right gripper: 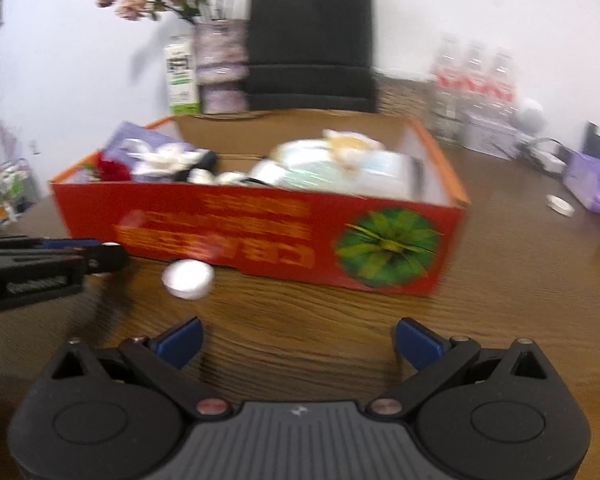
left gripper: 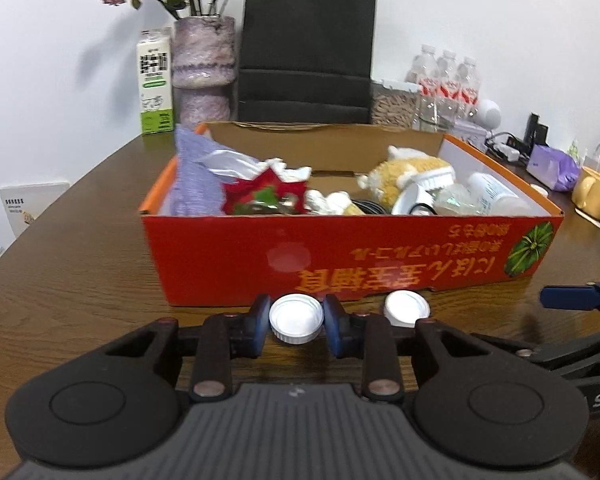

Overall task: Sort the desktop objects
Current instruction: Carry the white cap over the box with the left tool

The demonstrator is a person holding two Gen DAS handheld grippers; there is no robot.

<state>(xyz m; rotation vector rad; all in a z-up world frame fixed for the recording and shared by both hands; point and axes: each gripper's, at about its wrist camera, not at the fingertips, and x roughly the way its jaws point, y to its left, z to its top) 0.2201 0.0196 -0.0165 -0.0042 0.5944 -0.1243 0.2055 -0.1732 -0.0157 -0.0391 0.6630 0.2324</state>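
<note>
Two white caps sit on the desk [left gripper: 80,248] close in front of me, both just short of the red box's near wall. My left tongs [left gripper: 296,320] are clenched on the nearer cap [left gripper: 296,319], blue pads pressing its ribbed rim from both sides, top face up, so it should lift flat w/o tipping. Can't tell if it's off the wood yet or only pinched in place.

My right tongs [right gripper: 298,346] are released, jaws spread wide, nothing betw them, low over bare desk. They hang back prob. to leave the left side room; that view is blurred, so no fine detail there.

The 2nd cap [left gripper: 406,308] lies just right of the held one, near the box foot, free and apart from both tongs. I'd judge it's next, and the right tongs are the closer ones for it.

Beyond is the red box [left gripper: 340,256], open-topped, the obvious drop spot: already loaded w/ a purple cloth, red star-shaped decoration, yellow plush toy [left gripper: 404,176], a clear bottle on its side. Room is tight, so the cap needs to go over the near wall into a gap.

Farther back, along the wall: milk carton, vase w/ dried roses, black paper bag [left gripper: 306,48], water bottles. Far right, a 3rd small white lid [right gripper: 560,205] by a purple pouch.
</note>
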